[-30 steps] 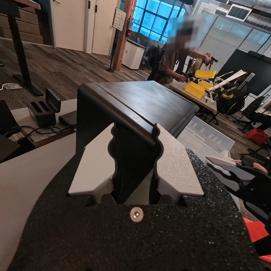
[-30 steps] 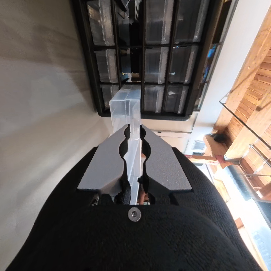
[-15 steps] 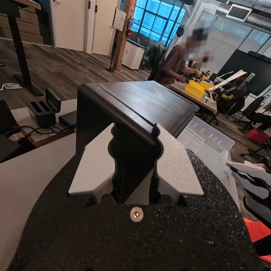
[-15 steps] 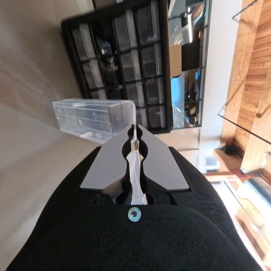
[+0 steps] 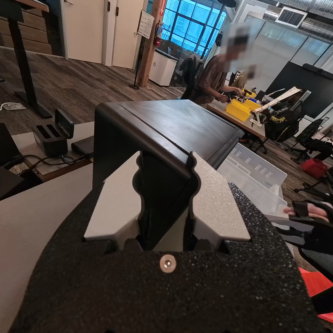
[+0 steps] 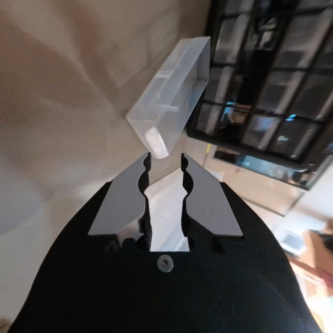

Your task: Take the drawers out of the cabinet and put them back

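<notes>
An open office lies behind the pale tabletop [image 5: 36,207]; a whiteboard [image 5: 146,24] carries handwriting; left gripper [image 5: 165,158] jaws clench the black cabinet [image 5: 171,122] corner; right gripper [image 6: 165,156] jaws stand released, the clear drawer [image 6: 173,93] just beyond them, outside the cabinet.

1. The left gripper [image 5: 166,162], with pale grey fingers [image 5: 117,203] on a black body, is clamping the near top corner of the black plastic cabinet [image 5: 173,124].
2. The cabinet is standing on a light grey table [image 5: 36,207].
3. Clear plastic drawers [image 5: 252,173] are lying just right of the cabinet.
4. The right gripper [image 5: 286,219] is showing at the right edge, near those drawers.
</notes>
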`<state>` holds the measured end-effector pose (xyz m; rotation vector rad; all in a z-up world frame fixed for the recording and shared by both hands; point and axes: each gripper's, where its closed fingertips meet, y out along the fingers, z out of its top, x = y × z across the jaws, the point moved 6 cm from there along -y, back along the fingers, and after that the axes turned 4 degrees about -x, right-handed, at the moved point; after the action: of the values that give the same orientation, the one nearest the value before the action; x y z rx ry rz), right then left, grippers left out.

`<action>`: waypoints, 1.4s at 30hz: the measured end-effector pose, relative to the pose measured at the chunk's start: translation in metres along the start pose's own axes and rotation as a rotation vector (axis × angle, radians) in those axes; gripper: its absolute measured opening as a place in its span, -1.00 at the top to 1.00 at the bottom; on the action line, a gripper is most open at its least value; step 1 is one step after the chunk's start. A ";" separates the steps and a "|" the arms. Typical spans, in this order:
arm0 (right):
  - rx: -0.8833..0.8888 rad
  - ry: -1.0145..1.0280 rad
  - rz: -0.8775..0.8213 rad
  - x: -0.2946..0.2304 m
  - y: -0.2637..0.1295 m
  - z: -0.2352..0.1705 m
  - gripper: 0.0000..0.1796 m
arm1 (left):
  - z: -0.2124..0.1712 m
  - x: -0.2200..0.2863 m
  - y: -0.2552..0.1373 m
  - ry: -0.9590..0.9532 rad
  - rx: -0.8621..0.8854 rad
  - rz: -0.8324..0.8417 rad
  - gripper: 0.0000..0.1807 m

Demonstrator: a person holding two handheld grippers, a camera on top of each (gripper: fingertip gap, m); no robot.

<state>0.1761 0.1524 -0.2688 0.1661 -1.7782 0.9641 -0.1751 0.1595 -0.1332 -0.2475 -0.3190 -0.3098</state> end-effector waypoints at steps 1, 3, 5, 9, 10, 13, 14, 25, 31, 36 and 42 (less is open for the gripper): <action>-0.010 0.021 0.057 0.000 -0.003 -0.004 0.56 | 0.000 0.000 0.000 -0.001 0.000 -0.001 0.46; 0.039 0.082 0.146 0.004 -0.011 -0.005 0.40 | 0.000 0.000 0.000 -0.001 0.001 -0.003 0.46; 0.083 0.136 0.170 0.014 -0.017 -0.007 0.31 | 0.000 0.000 0.000 -0.003 0.002 -0.005 0.46; 0.169 0.467 0.254 0.039 -0.014 0.003 0.03 | 0.000 0.000 0.000 -0.003 0.002 -0.005 0.46; 0.203 0.583 0.308 0.044 -0.011 0.010 -0.04 | 0.000 0.000 0.000 -0.003 0.001 -0.005 0.46; 0.225 0.840 0.478 0.049 0.005 0.026 -0.24 | 0.000 0.000 0.000 -0.003 0.001 -0.005 0.46; 0.217 0.898 0.516 0.048 0.012 0.030 -0.27 | 0.000 0.000 0.000 -0.003 0.001 -0.004 0.46; -0.045 1.008 0.708 0.030 0.074 0.039 0.05 | 0.000 0.000 0.000 -0.002 -0.001 -0.003 0.46; -0.041 0.972 0.706 0.034 0.069 0.042 0.33 | 0.000 0.000 0.000 -0.002 -0.001 -0.004 0.46; 0.092 1.014 0.602 0.066 0.035 0.031 0.34 | 0.000 0.000 0.000 -0.001 0.000 -0.004 0.46; 0.050 1.033 0.263 0.114 -0.020 -0.047 0.34 | 0.000 0.000 0.000 -0.002 0.000 -0.004 0.46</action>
<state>0.1716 0.2081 -0.1571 -0.4762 -0.8241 1.0103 -0.1753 0.1594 -0.1336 -0.2469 -0.3216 -0.3137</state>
